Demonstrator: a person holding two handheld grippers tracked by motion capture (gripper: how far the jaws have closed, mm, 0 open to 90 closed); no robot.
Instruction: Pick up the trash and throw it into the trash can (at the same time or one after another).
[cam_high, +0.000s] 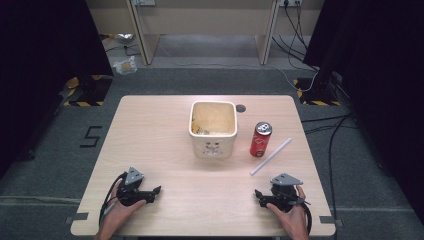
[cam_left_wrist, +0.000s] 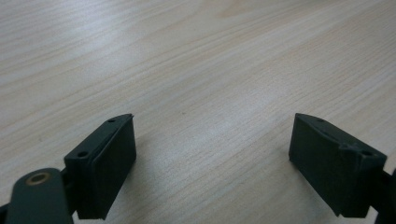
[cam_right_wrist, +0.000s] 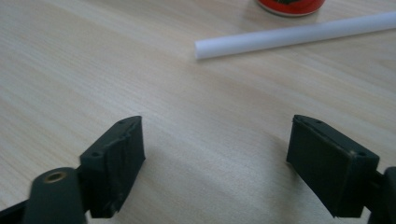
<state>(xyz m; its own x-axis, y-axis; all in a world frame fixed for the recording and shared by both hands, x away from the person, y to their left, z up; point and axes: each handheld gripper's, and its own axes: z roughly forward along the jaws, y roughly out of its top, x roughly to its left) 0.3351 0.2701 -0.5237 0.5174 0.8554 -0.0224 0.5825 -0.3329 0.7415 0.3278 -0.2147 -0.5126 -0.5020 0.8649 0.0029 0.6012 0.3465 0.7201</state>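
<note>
Pale wood grain runs across the table as I watch from the high view, both of the person's hands resting low near its front edge. At far left, the left hand comes in from the bottom with the forearm angled slightly inward, fingers wrapped around the left gripper, which lies close to the tabletop and points toward the middle. In the left gripper view its two black jaws stand wide apart over bare wood, nothing between them. Moving right, a cream square bin sits at the table's centre, well apart from both hands. Just beside it stands a red can, upright, and next to that a white tube lies flat on a diagonal, its near end toward the right hand. At far right, the right hand mirrors the left, holding the right gripper low and pointed inward. In the right gripper view its jaws are likewise spread open and empty, with the tube's end and the can's base ahead of them, near but not touching.
</note>
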